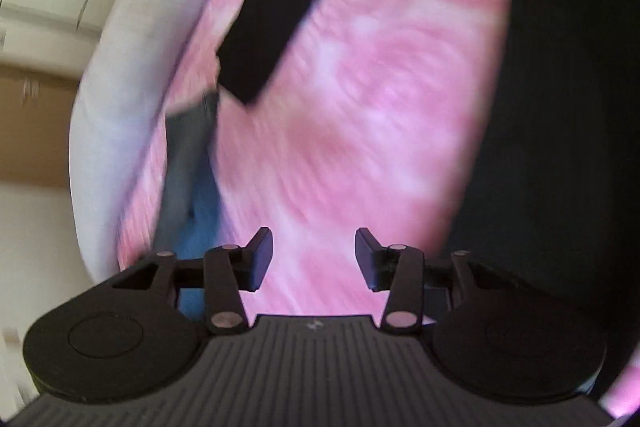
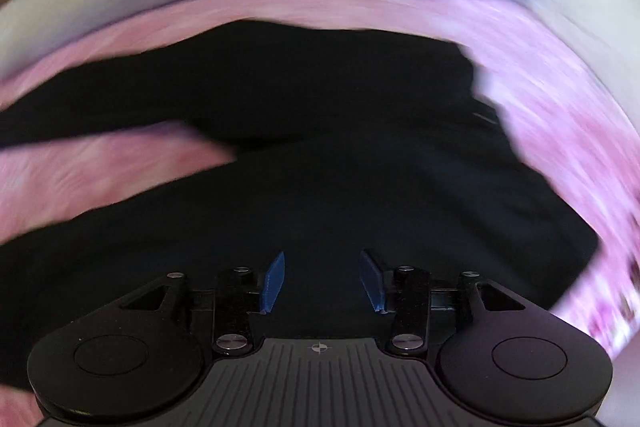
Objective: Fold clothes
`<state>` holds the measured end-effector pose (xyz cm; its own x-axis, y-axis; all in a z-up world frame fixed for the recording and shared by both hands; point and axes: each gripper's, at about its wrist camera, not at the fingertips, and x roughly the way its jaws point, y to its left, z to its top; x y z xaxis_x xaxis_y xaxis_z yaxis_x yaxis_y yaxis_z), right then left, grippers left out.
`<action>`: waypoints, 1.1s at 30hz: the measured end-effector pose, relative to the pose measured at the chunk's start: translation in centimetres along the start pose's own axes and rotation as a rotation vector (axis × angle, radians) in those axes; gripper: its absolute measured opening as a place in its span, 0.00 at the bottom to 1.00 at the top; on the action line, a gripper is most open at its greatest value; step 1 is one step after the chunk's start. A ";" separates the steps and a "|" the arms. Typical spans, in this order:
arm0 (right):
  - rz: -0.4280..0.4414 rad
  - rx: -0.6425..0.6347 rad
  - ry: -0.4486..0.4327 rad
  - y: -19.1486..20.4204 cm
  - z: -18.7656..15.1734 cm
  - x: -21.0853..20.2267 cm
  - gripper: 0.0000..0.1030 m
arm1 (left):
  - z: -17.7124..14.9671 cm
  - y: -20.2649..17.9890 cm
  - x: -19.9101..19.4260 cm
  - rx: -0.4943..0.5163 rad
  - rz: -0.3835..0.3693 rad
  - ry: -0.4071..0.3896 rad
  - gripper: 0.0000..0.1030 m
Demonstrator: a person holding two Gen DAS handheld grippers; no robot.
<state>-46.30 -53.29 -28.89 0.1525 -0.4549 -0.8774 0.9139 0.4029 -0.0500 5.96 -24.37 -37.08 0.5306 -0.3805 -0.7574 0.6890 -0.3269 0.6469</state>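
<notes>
Black garment (image 2: pixel 320 167) lies on pink cover (image 1: pixel 360 107); both grippers' fingers (image 1: pixel 260 259) (image 2: pixel 276 283) parted, empty.

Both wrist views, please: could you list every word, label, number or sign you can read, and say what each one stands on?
No readable words or numbers in either view.
Left gripper: a small pale mark on its ribbed body, too small and blurred to read.
Right gripper: a small crosshair sign on its ribbed body, no text.
Black garment and pink cover: no label or print legible; both blurred.

Motion blur smears the pink patterned cover (image 1: pixel 360 115); the black garment (image 2: pixel 320 167) runs off the right-wrist view's left edge
</notes>
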 end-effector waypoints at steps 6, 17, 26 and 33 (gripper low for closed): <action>0.037 -0.222 -0.005 10.2 4.0 4.3 0.48 | 4.1 3.7 11.2 0.219 0.088 -0.140 0.39; -0.073 -0.332 0.030 12.0 7.6 10.1 0.50 | 5.4 3.8 17.7 0.520 0.140 -0.211 0.08; -0.088 -0.416 0.070 11.2 8.0 11.3 0.52 | 2.9 7.8 11.0 0.360 0.134 -0.222 0.02; -0.076 -0.548 0.102 12.7 6.1 12.0 0.54 | 0.0 2.8 11.3 0.407 -0.008 -0.150 0.02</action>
<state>-30.61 -58.47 -37.09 0.0318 -0.4311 -0.9017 0.5874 0.7380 -0.3321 13.87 -29.54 -43.86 0.4272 -0.4883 -0.7610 0.4259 -0.6338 0.6458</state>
